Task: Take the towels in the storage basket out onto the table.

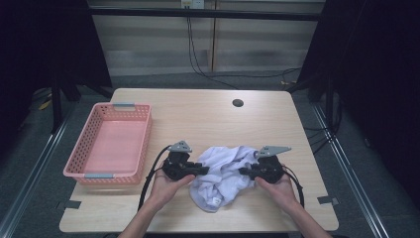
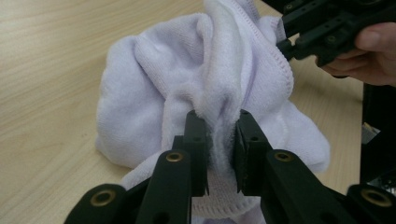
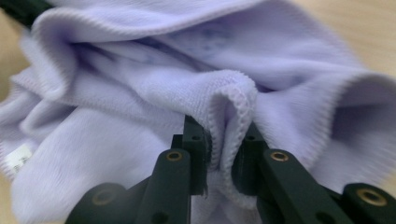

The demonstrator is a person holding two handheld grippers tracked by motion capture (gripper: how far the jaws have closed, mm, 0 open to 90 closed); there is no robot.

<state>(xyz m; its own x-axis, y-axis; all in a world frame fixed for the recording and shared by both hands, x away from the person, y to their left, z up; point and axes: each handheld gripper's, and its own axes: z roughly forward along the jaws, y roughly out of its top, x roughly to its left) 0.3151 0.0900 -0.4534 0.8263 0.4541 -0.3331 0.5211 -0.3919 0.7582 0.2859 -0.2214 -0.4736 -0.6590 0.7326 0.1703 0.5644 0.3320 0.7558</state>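
Observation:
A crumpled white towel (image 1: 223, 176) lies on the wooden table (image 1: 208, 119) near its front edge, between the person's two hands. My left gripper (image 1: 204, 169) meets it from the left. In the left gripper view my left gripper (image 2: 219, 140) pinches a raised fold of the towel (image 2: 154, 79) between its black pads. My right gripper (image 1: 242, 171) comes in from the right. In the right gripper view my right gripper (image 3: 224, 144) clamps a stitched hem of the towel (image 3: 140, 102). The left gripper view also shows the right gripper (image 2: 285, 46) biting the far edge.
A pink plastic basket (image 1: 143, 139) with nothing in it stands at the table's left side. A round cable hole (image 1: 237, 103) is at the back middle. Black cables (image 1: 198, 54) hang behind the table. Dark curtains flank both sides.

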